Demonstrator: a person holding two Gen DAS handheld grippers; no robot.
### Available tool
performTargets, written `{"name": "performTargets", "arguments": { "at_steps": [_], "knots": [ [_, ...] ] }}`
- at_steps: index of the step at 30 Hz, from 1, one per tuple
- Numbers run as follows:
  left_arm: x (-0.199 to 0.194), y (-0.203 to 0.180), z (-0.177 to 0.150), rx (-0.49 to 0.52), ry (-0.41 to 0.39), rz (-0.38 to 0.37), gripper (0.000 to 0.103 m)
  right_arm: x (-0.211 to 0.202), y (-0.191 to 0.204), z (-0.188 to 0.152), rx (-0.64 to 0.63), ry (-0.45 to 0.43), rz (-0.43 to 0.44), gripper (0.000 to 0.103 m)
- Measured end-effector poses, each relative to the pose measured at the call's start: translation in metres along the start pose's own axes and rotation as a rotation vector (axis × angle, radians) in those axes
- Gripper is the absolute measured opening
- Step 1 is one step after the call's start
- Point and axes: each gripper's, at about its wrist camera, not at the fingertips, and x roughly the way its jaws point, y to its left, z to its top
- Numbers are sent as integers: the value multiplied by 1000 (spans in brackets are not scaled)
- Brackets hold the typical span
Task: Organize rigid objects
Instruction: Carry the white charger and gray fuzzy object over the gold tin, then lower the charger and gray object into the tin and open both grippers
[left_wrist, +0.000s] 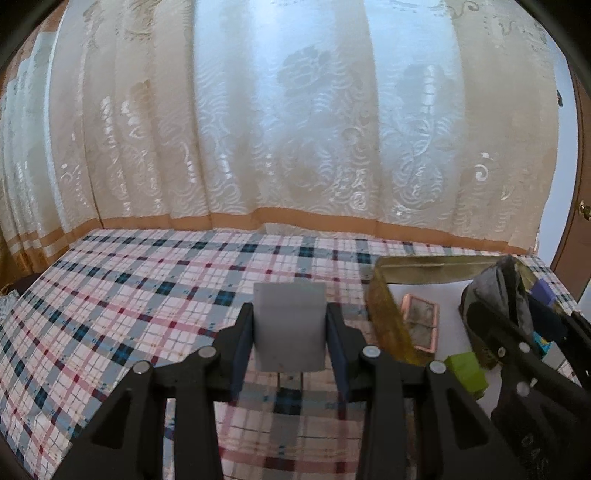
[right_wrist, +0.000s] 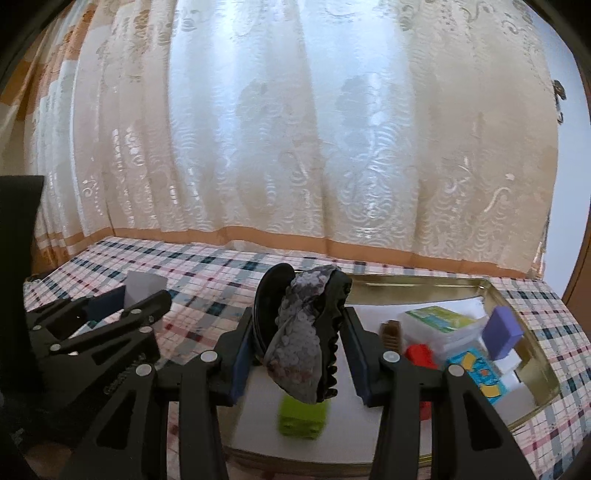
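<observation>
claws pinch grey block (left_wrist: 290, 326) and sequined hair clip (right_wrist: 301, 332) above tray (right_wrist: 524, 295).

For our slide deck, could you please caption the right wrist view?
Right hand-held gripper holds a sequined hair claw clip above a gold tray of small blocks.

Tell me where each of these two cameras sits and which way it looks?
Left wrist: sits on the left gripper, looking forward along its fingers, which clamp a grey block over the plaid tablecloth, toward the curtain.
Right wrist: sits on the right gripper, looking along its fingers, which clamp a sequined hair clip over the gold tray.
Shared: curtain, tablecloth, tray, green block, and each other's gripper.
</observation>
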Motion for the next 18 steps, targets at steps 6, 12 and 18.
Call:
{"name": "performTargets", "arguments": {
  "at_steps": [6,12,18],
  "knots": [
    [2,-21,3,17,0,-22,37,-1,-30,3,34,-15,-38,48],
    [3,-44,7,41,-7,-51,37,0,-53,5,53,-15,-65,48],
    [7,-70,8,72,-4,-82,37,2,-69,6,58,-9,-95,48]
  ]
}}
